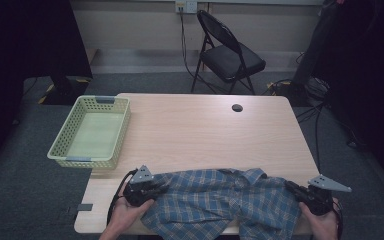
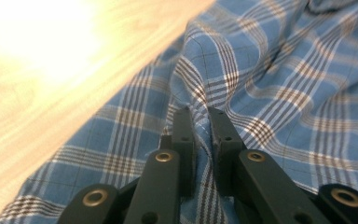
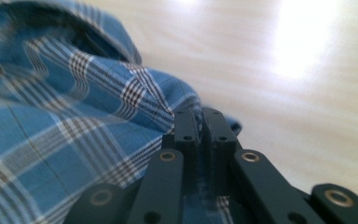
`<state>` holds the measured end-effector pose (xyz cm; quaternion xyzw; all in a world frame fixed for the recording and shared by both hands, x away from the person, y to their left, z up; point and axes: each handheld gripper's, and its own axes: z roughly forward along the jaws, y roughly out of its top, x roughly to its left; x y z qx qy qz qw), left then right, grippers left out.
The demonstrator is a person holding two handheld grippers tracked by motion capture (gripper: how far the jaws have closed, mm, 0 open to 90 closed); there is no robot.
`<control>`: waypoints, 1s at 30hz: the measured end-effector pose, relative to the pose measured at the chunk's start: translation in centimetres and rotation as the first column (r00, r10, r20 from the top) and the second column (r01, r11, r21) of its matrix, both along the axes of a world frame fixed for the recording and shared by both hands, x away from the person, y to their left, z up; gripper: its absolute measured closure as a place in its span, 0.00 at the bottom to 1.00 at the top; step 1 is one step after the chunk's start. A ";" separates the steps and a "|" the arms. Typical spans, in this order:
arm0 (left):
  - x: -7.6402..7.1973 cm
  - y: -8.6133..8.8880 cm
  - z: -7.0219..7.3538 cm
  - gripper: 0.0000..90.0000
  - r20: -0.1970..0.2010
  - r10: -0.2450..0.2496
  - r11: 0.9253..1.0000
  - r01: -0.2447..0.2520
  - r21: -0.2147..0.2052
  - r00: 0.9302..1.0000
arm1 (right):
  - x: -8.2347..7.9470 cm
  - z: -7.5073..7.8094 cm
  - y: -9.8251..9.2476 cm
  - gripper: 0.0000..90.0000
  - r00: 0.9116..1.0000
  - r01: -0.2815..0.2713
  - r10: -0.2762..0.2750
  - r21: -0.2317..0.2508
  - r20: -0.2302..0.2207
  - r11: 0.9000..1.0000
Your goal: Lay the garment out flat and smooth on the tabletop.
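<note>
While I am looking from the high view, I am noting one shirt (image 1: 220,200), blue plaid, lying crumpled along the near edge of the table (image 1: 205,130), its long axis running left to right between my two hands. I am holding the left claw (image 1: 152,192) at the shirt's left end and the right claw (image 1: 294,191) at its right end, so each end has its own claw and neither hand is nearer to the middle. One green basket (image 1: 91,131), nothing in it, is sitting at the table's far left corner, well apart from the shirt and on the left claw's side; it overhangs the table edge. One black chair (image 1: 227,52) is standing beyond the table. Count: one shirt, one basket, two claws, one chair.

Moving to the left gripper view, I am seeing the left claw (image 2: 200,122) nearly closed, with a raised ridge of shirt (image 2: 279,88) cloth pinched between the jaws. The rest of the shirt is spreading ahead and to the right of the jaws; bare table (image 2: 37,84) is lying to the left.

Moving to the right gripper view, I am seeing the right claw (image 3: 200,122) pressed together on a fold at the shirt's (image 3: 70,116) edge, cloth showing between and below the jaws. The shirt is lying ahead and to the left; bare table (image 3: 298,93) is lying to the right.

Judgement: with both ends gripped, any lift or spread is turning on keeping the two claws in line along that left-right axis.
</note>
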<state>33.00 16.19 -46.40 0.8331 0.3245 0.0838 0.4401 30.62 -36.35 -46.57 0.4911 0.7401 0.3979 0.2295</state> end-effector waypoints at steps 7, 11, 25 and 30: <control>-0.1 0.3 1.6 0.92 0.054 0.025 0.996 -0.020 -0.088 0.998 | -0.3 1.7 -0.5 0.96 0.998 0.006 -0.009 0.050 0.057 0.999; -0.1 0.6 2.4 0.92 0.073 0.028 0.993 -0.020 -0.113 0.997 | -0.5 2.5 -0.6 0.96 0.996 -0.002 -0.003 0.065 0.086 0.998; 0.6 0.5 6.5 0.92 0.193 0.066 0.985 -0.033 -0.168 0.979 | -0.1 7.6 -0.8 0.96 0.976 -0.016 -0.005 0.091 0.218 0.996; 1.7 0.5 7.2 0.92 0.198 0.087 0.981 -0.050 -0.186 0.976 | 1.0 8.6 -0.3 0.96 0.975 -0.027 0.006 0.093 0.223 0.995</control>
